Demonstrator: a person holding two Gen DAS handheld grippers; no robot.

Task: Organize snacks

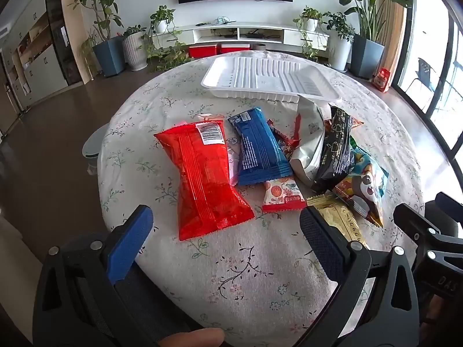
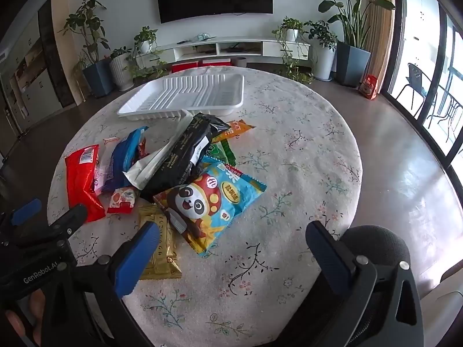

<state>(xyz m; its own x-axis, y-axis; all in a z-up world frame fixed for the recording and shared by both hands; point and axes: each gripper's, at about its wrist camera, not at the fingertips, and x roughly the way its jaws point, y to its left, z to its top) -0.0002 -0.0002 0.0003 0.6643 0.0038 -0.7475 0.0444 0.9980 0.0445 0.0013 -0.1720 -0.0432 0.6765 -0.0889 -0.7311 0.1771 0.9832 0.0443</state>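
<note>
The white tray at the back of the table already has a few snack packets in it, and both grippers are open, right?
Not quite: the white tray holds nothing, as the right wrist view shows. The snack packets all lie on the tablecloth in front of it. Both grippers are open.

Left gripper [image 1: 225,225]: jaws spread wide, nothing between them; blue-padded fingers [image 1: 130,243] angled forward and down; fingertip of holding hand [image 1: 192,338] visible at bottom edge of left wrist view.
Right gripper [image 2: 231,245]: jaws spread wide, nothing gripped; blue-padded fingers [image 2: 139,260] pointing forward; positioned just beside left gripper, level with it.
</note>
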